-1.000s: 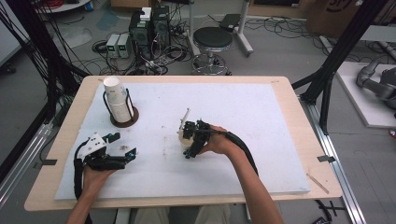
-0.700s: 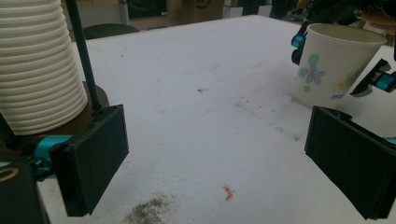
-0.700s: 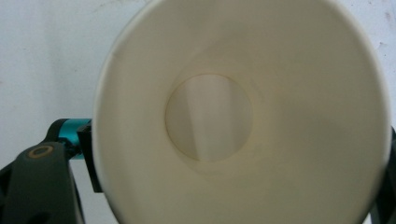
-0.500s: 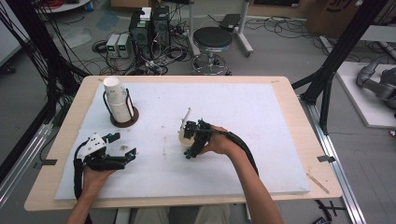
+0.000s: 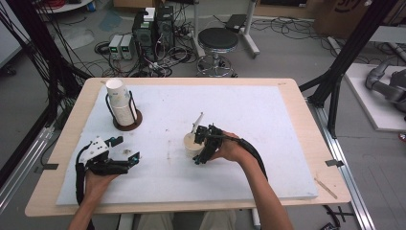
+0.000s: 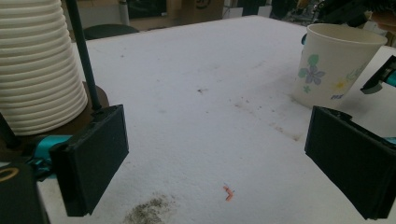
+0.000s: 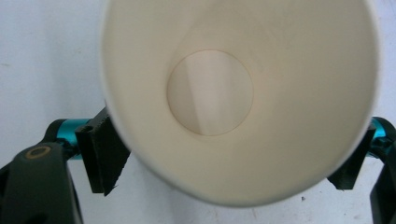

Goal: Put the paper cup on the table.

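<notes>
right claw [image 5: 200, 145] is over the paper cup [image 5: 192, 144] in the middle of the worktop [image 5: 268, 120], looking straight down into it. in the right gripper view the cup [image 7: 233, 93] stands between the two jaws, one either side of its wall, and they have just been opening. at the left pad i see a sliver of gap, at the right it is too close to call, so i read this as a cup let go and standing on its own base, claw wide and holding nothing.

the cup is upright, near the centre, well apart from the stack of cups [image 5: 119, 103] in its wire holder at the far left.

to do this well i want to lift straight up, not sideways: any drag with a pad against that thin wall would likely tip a light empty cup. clear the rim first, then pull away.

left claw [image 5: 125, 162] rests low at the near left, jaws spread wide with bare white worktop between them, gripping nothing. from its view the flowered cup [image 6: 334, 65] stands off to the far right, the stack [image 6: 39, 65] close on the left.
</notes>
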